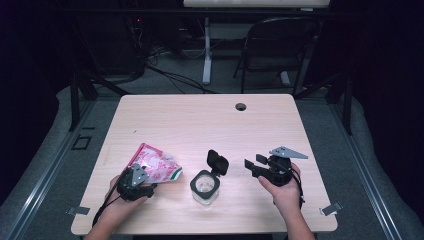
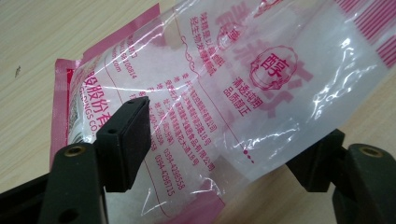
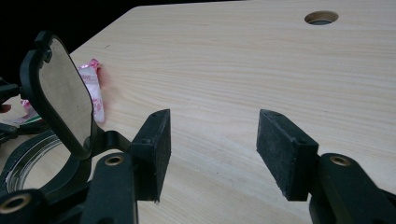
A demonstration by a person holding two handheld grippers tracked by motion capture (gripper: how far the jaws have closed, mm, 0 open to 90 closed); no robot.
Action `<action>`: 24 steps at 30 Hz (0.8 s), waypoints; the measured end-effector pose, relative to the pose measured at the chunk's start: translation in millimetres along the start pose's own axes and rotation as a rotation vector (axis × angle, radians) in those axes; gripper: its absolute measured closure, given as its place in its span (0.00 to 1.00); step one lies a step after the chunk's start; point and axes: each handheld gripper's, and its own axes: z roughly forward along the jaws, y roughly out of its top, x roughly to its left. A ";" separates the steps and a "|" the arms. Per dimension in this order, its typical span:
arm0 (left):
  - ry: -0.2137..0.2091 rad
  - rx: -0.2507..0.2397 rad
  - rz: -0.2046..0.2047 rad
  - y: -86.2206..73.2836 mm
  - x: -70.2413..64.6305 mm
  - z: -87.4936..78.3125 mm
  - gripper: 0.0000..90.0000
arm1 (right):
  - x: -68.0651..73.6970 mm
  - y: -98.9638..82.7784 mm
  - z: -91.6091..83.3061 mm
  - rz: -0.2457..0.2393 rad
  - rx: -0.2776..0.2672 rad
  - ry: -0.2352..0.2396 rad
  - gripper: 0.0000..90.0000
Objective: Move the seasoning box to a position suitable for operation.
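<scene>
1. While I hold my left gripper (image 2: 224, 154) low at the table's near left, its jaws stand wide, and the bag (image 2: 224, 84) lies between them.
2. Neither pad presses on the bag that I can see; the left pad (image 2: 128, 140) sits over the printed film, the right one just under its lower edge.
3. That bag is clear plastic with pink borders and pink print, crumpled, with white contents showing through.
4. From the high view, the bag (image 1: 152, 165) rests on the table (image 1: 200, 120), its near end at my left gripper (image 1: 134, 182), its far end pointing away and left.
5. My right gripper (image 3: 212, 149) has its jaws wide apart with bare wood between them; it grips nothing.
6. From above, the right gripper (image 1: 257, 164) hovers at the near right, jaws pointing left toward the jar (image 1: 205, 186).
7. That jar stands upright between my two hands, just right of the bag, and its hinged black lid (image 1: 218, 162) is tipped up and open.
8. Through the right gripper view, the lid (image 3: 60, 98) rises just left of the left jaw.
9. Farther back, a round hole (image 1: 241, 106) sits in the tabletop.
</scene>
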 end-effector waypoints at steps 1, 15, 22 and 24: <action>0.000 0.000 0.000 0.0 0.0 0.0 0.36 | -0.1 0.0 -0.4 0.002 -0.007 0.005 0.51; -0.057 0.003 -0.065 7.8 4.1 8.1 0.56 | -1.8 -5.7 -11.1 0.014 -0.018 -0.005 0.56; -0.074 0.007 -0.098 11.8 6.9 9.8 0.66 | -5.7 -9.4 -16.0 0.044 -0.025 0.009 0.56; -0.073 0.013 -0.094 13.0 7.1 9.6 0.68 | -5.9 -9.8 -16.5 0.044 -0.027 0.010 0.56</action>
